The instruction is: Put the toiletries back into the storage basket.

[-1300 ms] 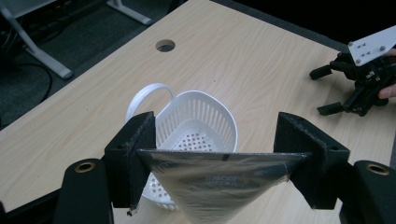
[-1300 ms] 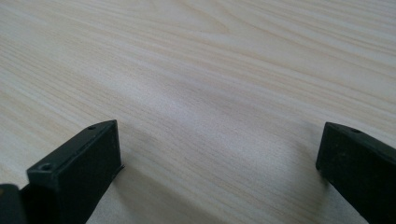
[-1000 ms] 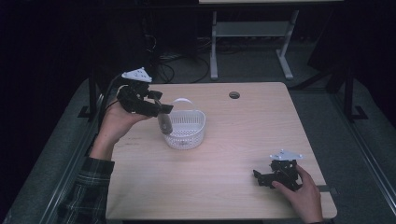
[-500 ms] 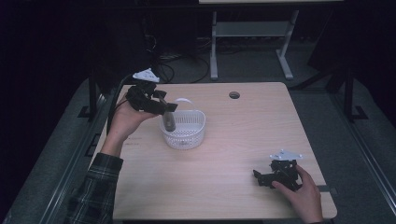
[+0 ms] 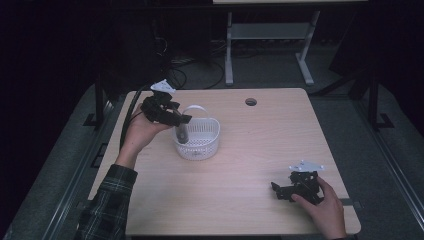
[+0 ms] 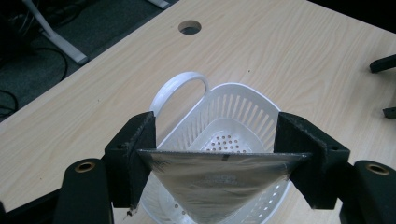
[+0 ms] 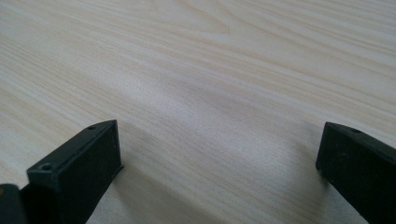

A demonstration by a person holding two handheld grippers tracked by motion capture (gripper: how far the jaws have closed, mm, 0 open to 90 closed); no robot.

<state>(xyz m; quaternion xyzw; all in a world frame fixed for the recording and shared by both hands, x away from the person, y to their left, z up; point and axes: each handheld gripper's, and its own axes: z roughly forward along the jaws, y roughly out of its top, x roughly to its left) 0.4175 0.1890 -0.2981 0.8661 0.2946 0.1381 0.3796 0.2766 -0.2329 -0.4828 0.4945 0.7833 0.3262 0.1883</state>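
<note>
Jaws of the left gripper [image 5: 176, 120] are closed on the top edge of a silvery foil pouch [image 6: 219, 179], which spans the gap between them and tapers downward to a point. In the high view the pouch [image 5: 180, 134] hangs from the gripper over the near-left rim of a white perforated basket [image 5: 202, 140], its lower end inside the basket. From the left gripper view, the basket [image 6: 238, 116] sits directly below the pouch, its loop handle [image 6: 180, 88] standing upright on the far left side. The basket rests on the left half of the wooden table [image 5: 250, 200], with a round cable hole [image 5: 251, 102] beyond it near the far edge. Over at the near right corner, the right gripper [image 5: 281, 190] lies low on the tabletop, its jaws spread wide with nothing but bare wood [image 7: 210, 93] between them.
</note>
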